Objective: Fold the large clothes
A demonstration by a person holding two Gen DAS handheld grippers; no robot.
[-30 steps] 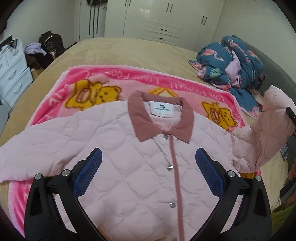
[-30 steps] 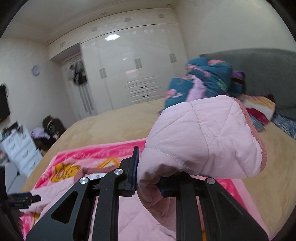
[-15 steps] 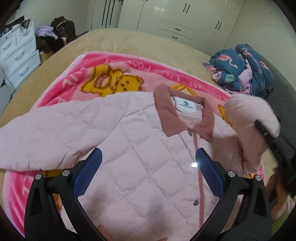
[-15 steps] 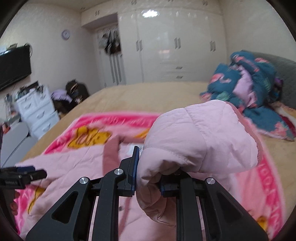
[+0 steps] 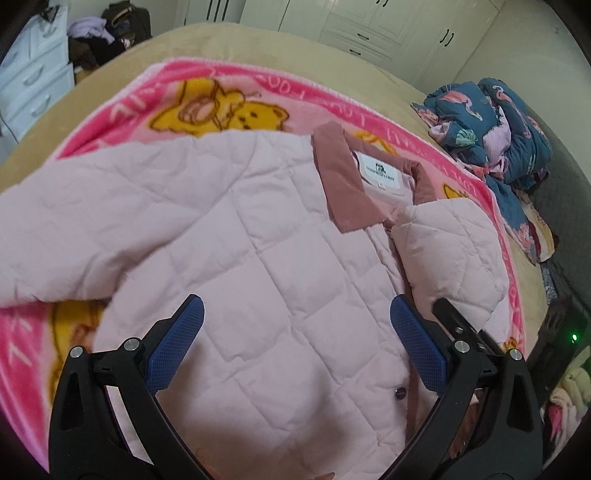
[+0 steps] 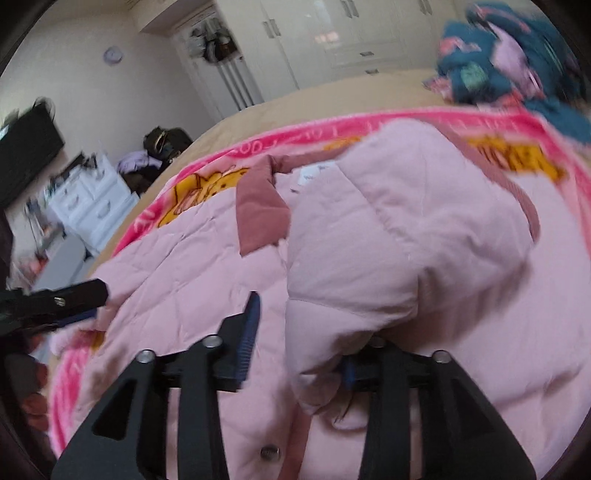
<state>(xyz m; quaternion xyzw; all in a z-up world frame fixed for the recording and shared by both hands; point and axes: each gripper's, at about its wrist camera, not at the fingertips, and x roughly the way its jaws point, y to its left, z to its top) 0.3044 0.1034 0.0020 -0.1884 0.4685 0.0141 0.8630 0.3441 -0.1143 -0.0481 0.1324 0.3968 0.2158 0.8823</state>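
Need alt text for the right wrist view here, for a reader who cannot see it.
The right gripper is opening its jaws around the folded-over sleeve of a pink quilted jacket, laid across the jacket's front near the dusty-rose collar. The jacket lies on a pink cartoon blanket on a bed; the left gripper shows at the left edge.

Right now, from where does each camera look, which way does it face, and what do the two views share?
Left wrist: sits on the left hand-held gripper, looking forward and down onto the jacket on the blanket; its own open blue-padded fingers show, and the right one's tip at the right.
Right wrist: sits on the right hand-held gripper, looking down across the bed to the wardrobe; its jaws are opening with the folded sleeve between them.
Shared: jacket, collar, blanket, blue bundle.
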